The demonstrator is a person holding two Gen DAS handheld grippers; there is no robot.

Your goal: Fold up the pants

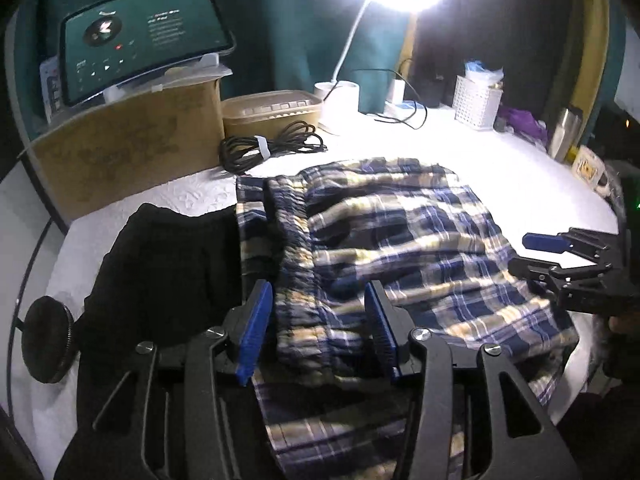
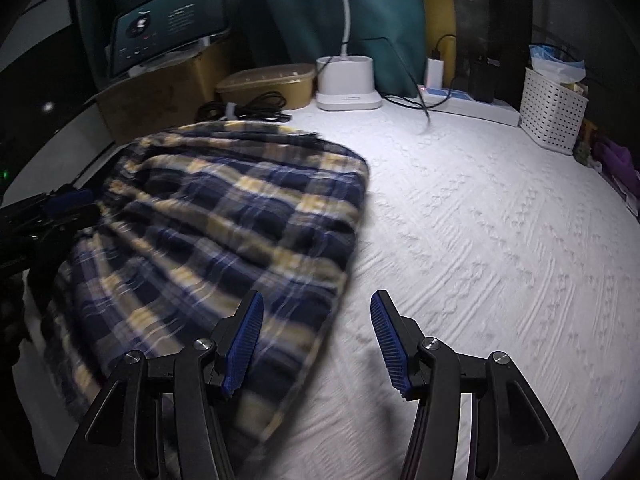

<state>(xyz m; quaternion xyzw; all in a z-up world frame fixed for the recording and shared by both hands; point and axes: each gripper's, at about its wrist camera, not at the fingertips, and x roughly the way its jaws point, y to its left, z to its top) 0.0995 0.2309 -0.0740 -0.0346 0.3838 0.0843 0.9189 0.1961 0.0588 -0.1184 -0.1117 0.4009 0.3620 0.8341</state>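
Lying partly folded on the white bedspread, the plaid pants await further folds; the left gripper straddles the waistband, jaws apart, while the right gripper, at 3 o'clock, gapes empty.

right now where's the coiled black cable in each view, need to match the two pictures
Left wrist view: the coiled black cable lies upper centre-left, past the far edge of the plaid pants and in front of the lidded tan container.
Right wrist view: the cable sits upper left, partly behind the pants' far edge.
Shared landmark: the white lamp base, to the right of the container.
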